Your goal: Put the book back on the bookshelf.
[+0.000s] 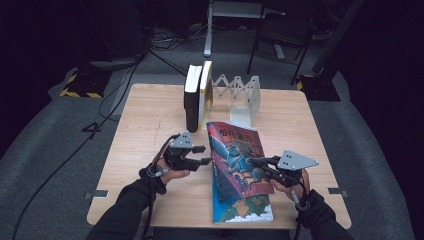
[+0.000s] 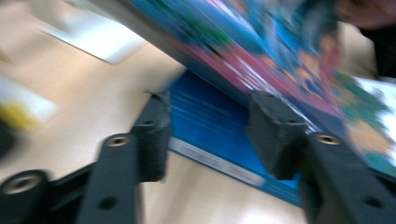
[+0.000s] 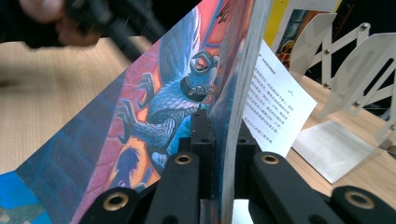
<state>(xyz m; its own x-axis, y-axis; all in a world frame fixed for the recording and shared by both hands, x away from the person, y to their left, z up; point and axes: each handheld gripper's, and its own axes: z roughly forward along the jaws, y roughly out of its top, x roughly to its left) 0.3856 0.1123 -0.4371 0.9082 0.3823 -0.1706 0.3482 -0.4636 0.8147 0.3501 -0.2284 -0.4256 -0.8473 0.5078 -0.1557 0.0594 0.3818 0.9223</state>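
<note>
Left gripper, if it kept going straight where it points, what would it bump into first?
Probably the blue spine of the colourful illustrated book. The left gripper points at that edge with open jaws astride it in the left gripper view; the blur hides whether they touch it.

Three books sit on the light wooden tabletop (image 1: 150, 130): one large paperback with a colourful illustrated cover of a winged creature (image 1: 239, 165), lying near the front edge towards the right, and two upright books at the back edge, one with a black spine (image 1: 192, 97) and one with a yellow-and-white spine (image 1: 205, 92) (they stand touching each other). One white metal folding book rack with a zigzag lattice (image 1: 239, 92) stands just beside them at the back edge. Two black two-jaw grippers are present, a left gripper (image 1: 202, 155) and a right gripper (image 1: 256, 165).
</note>
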